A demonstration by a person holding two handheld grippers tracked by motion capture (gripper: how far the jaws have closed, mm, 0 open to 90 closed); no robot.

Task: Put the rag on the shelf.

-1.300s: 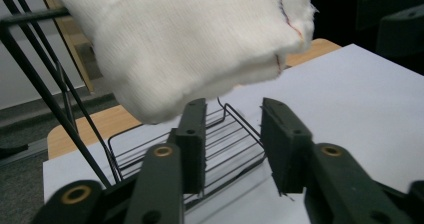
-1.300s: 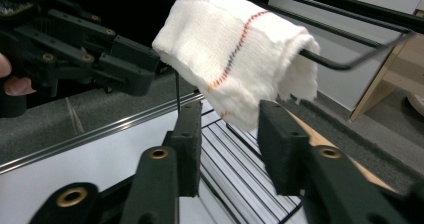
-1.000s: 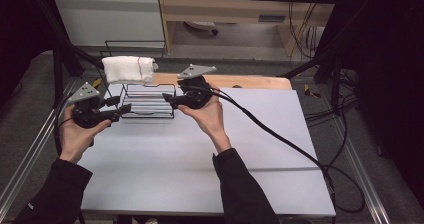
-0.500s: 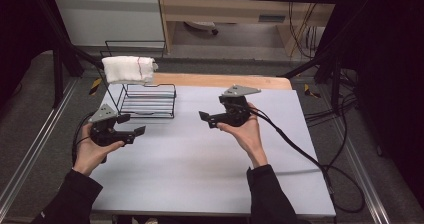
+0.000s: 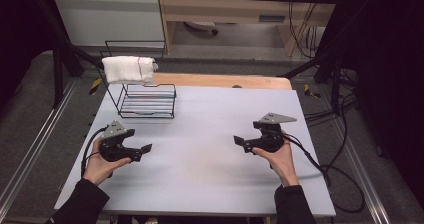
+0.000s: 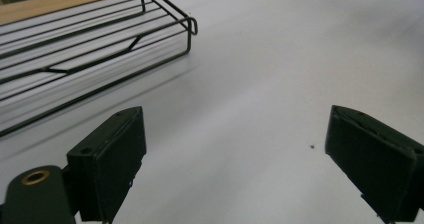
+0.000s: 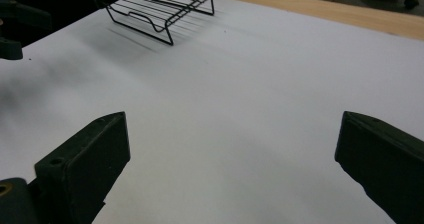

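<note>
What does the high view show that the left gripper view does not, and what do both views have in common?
The high view alone gives the white folded towel draped over the top of the wire rack, the wooden strip along the table's far edge, both hands, and the right gripper, open with nothing in it. The left gripper view alone gives a close look between the left gripper and its wide-apart jaws, with nothing between them, and a small dark speck on the table. Both share the rack's wire base and the pale table top.
</note>
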